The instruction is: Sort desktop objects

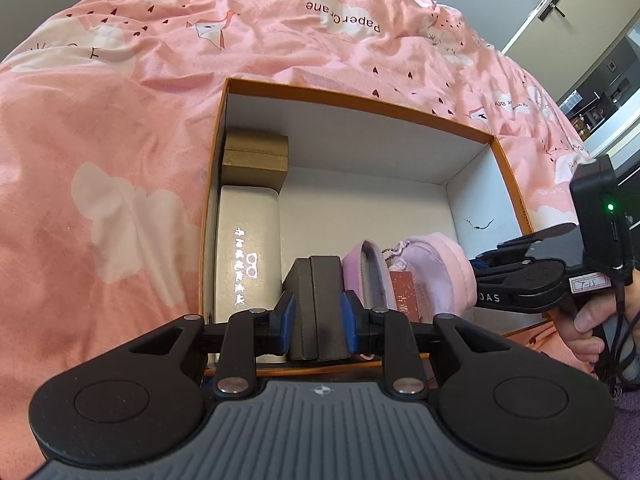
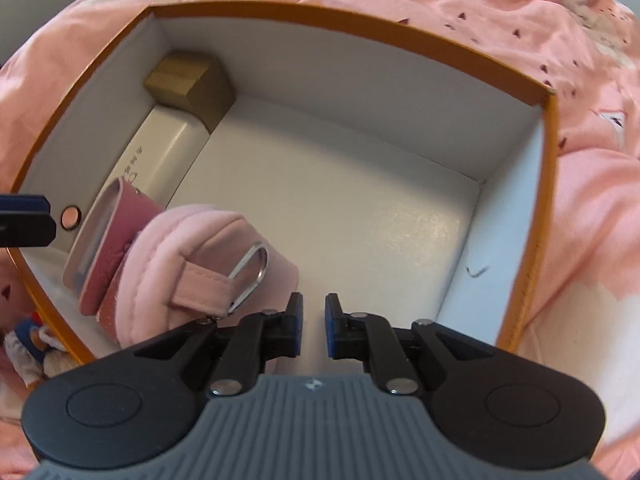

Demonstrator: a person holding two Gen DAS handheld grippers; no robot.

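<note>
My left gripper (image 1: pixel 318 320) is shut on a dark grey box (image 1: pixel 320 280), held upright over the near edge of an orange-rimmed carton (image 1: pixel 360 100). Inside the carton, a gold box (image 1: pixel 256 156) and a white glasses case (image 1: pixel 248 248) lie along the left wall. A pink padded pouch (image 1: pixel 424 272) and a pink flat case (image 1: pixel 370 276) rest near the front. In the right wrist view my right gripper (image 2: pixel 314 328) hangs over the carton (image 2: pixel 360 16) beside the pouch (image 2: pixel 192 264). Its pads stand a narrow gap apart with nothing between them.
The carton sits on a pink patterned bedspread (image 1: pixel 120 160). Its white floor (image 2: pixel 340 200) is bare in the middle and right. A hand (image 1: pixel 588 328) holds the right gripper at the carton's right side. A small stuffed toy (image 2: pixel 28 340) lies outside the near left rim.
</note>
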